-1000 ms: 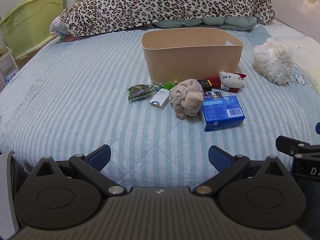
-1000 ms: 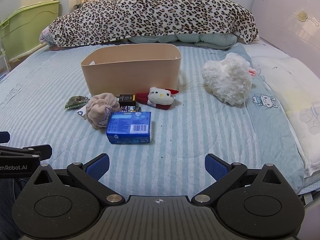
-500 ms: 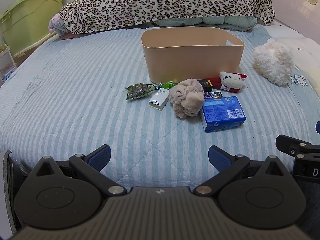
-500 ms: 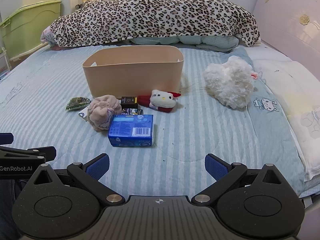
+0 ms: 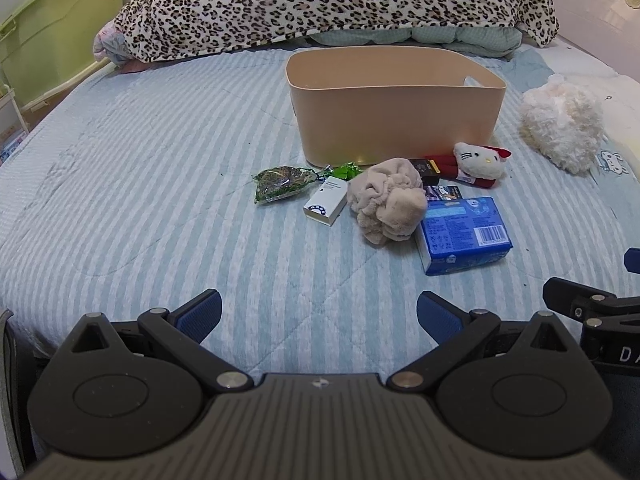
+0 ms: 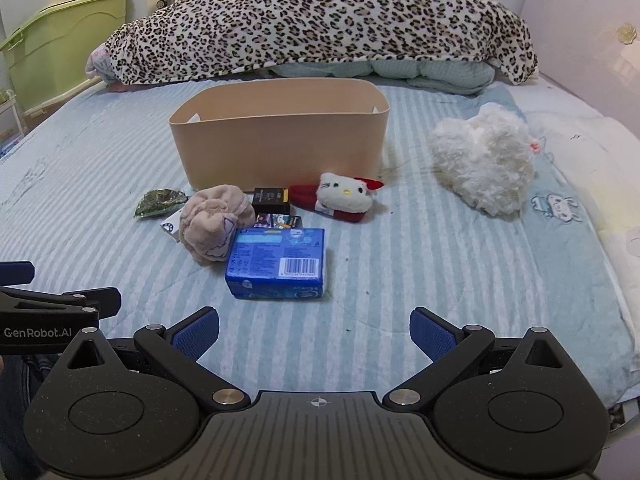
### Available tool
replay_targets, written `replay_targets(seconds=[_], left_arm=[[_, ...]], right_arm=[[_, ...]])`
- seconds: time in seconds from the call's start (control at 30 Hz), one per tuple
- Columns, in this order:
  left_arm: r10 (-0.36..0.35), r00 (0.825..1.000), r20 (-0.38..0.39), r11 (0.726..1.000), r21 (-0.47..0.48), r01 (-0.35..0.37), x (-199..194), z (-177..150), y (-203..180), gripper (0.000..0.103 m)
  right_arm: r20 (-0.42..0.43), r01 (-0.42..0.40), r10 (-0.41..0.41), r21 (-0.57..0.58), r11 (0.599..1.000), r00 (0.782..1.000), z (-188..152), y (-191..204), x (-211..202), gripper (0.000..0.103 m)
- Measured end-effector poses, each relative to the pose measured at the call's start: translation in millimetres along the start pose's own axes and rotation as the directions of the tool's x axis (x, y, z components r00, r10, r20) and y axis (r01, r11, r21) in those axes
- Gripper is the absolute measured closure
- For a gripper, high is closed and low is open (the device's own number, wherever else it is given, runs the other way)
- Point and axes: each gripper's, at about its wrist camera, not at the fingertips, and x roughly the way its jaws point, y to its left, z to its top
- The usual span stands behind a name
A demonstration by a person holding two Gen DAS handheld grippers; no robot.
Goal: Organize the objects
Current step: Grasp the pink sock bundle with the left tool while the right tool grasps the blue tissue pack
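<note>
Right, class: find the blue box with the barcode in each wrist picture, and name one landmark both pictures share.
Left wrist view: the blue box lies right of centre, just right of the beige cloth bundle.
Right wrist view: the blue box lies left of centre, nearest the open gripper.
Shared landmark: the tan bin behind the pile.

A home bedroom is shown. A striped bed point(image 5: 160, 184), leopard blanket point(image 6: 320, 28) and headboard point(image 6: 592, 60) are seen.

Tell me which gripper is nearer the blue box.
Right. The right gripper faces the blue box almost straight on; the left gripper sits off to the box's left, farther back.
</note>
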Motion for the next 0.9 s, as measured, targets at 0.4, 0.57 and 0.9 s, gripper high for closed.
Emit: replay_targets(seconds=[0.4,0.57,0.9], left_arm=[[-0.014,1.0,-0.008,1.0,0.013,0.014,47.2,22.8,14.3,0.0],[-0.046,0.999,-0.012,0.999,0.025,0.046,65.8,33.3,19.6,0.0],[-0.069,0.998,0.006,0.997,0.014,0.069,88.1,56.3,26.8,0.0]], right_arm=[[-0.036,-0.018,0.017,-0.009,1.0,0.999,15.4,7.8,55.6,0.0],[-0.055,-0.046,0.045,-0.012,0.999,0.997,21.3,13.1,80.4,0.0],[-0.087,-0.108,0.108,-0.002,0.994,0.99,28.2,22.7,120.9,0.0]])
